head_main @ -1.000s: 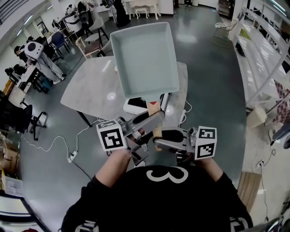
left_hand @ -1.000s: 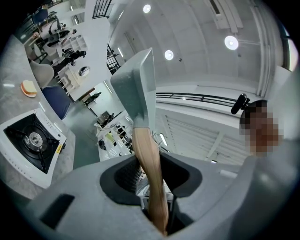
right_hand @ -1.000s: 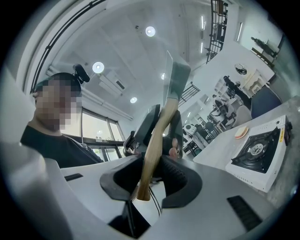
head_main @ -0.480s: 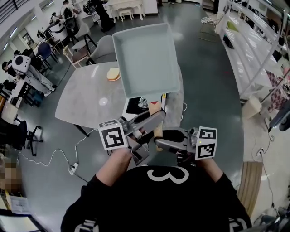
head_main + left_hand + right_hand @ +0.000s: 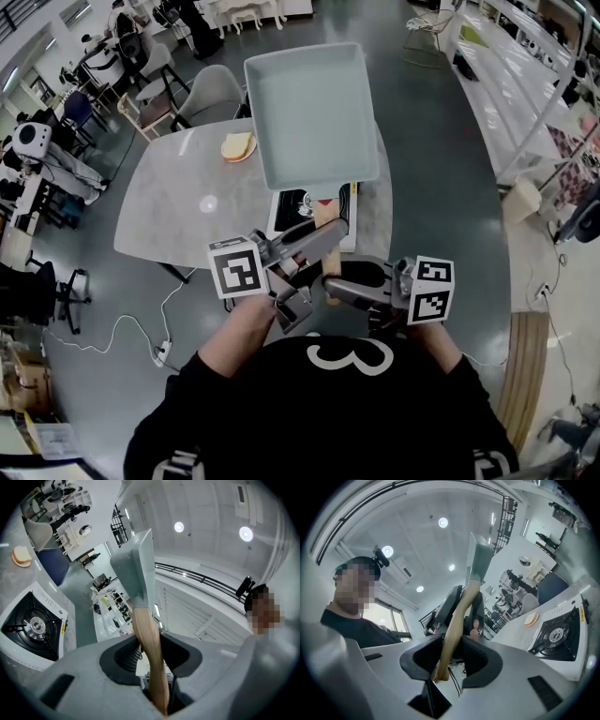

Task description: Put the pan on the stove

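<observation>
A pale teal square pan point(image 5: 309, 112) with a wooden handle point(image 5: 325, 220) is held up in the air, its bowl tilted toward me. My left gripper point(image 5: 324, 240) is shut on the handle from the left, and my right gripper point(image 5: 329, 287) is shut on the handle's lower end. In the left gripper view the handle point(image 5: 149, 639) runs up between the jaws to the pan point(image 5: 136, 569). In the right gripper view the handle point(image 5: 454, 620) sits clamped likewise. A white single-burner stove point(image 5: 287, 210) stands on the table, partly hidden below the pan.
The stove sits at the near right of a grey marble table point(image 5: 187, 206). A slice of bread point(image 5: 238, 145) lies on the table's far side. Chairs point(image 5: 211, 94) stand behind the table, and a cable point(image 5: 122, 323) trails on the floor at left.
Both grippers have carried the pan a little toward the table. The table, stove and bread have come nearer in the head view. Both grips on the handle are unchanged.
</observation>
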